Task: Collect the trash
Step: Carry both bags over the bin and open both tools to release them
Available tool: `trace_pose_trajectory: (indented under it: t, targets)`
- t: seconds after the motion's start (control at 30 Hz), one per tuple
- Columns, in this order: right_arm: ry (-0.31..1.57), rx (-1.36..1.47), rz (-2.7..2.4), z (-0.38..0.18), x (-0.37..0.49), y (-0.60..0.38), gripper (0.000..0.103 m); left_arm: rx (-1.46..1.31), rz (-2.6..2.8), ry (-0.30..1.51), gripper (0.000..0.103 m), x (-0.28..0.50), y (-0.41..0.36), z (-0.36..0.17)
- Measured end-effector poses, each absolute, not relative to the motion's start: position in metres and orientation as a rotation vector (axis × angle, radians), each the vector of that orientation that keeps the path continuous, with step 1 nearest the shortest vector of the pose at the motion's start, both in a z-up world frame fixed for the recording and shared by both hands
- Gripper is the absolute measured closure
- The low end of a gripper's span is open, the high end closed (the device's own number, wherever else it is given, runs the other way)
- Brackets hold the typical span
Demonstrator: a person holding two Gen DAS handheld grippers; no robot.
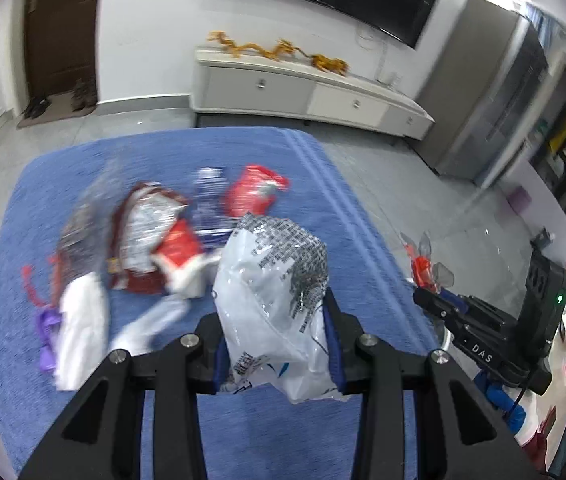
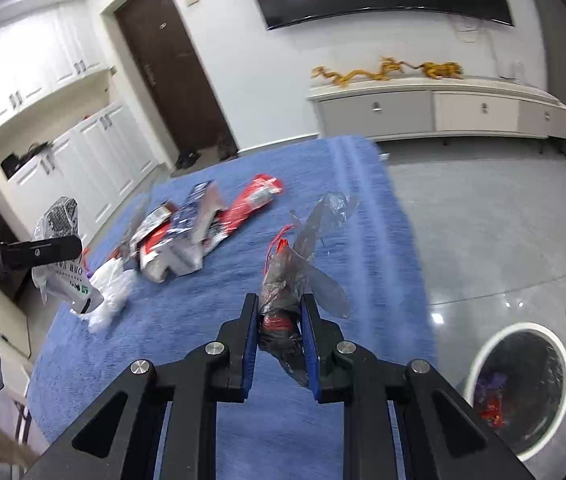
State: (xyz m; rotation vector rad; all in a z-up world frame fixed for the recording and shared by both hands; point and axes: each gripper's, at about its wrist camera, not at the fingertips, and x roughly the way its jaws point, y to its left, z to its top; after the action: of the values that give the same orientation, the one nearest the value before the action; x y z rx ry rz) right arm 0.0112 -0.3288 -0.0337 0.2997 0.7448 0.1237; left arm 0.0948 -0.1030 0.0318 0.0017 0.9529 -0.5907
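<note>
My left gripper (image 1: 275, 320) is shut on a crumpled white plastic bag with black print (image 1: 271, 272), held above the blue cloth (image 1: 243, 148). My right gripper (image 2: 279, 304) is shut on a clear greyish wrapper with red bits (image 2: 303, 256), also off the cloth. Loose trash lies on the cloth: red and silver snack bags (image 1: 147, 236), a red packet (image 1: 251, 196), white tissue (image 1: 83, 320) and a purple scrap (image 1: 47, 336). The left gripper (image 2: 43, 252) with its bag (image 2: 59, 216) shows at the left of the right wrist view, and the right gripper (image 1: 427, 296) at the right of the left wrist view.
A round white-rimmed bin (image 2: 521, 327) with red and purple trash inside stands on the grey floor, right of the cloth. A white TV cabinet (image 2: 435, 112) lines the far wall under a dark screen. White cupboards (image 2: 83, 148) and a brown door (image 2: 171, 64) stand at the left.
</note>
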Motion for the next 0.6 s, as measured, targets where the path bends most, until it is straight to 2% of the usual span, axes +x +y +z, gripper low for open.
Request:
trace_pose_trajectory:
  t: [0.33, 0.6]
  targets:
    - [0.796, 0.397, -0.130, -0.069, -0.045, -0.461, 0.084, 0.173, -0.798, 1.020, 0.067, 0.077, -0.282, 0.007]
    - [0.852, 0.532, -0.280, -0.117, -0.084, -0.550, 0.084, 0.273, -0.923, 1.100, 0.067, 0.055, -0.420, -0.040]
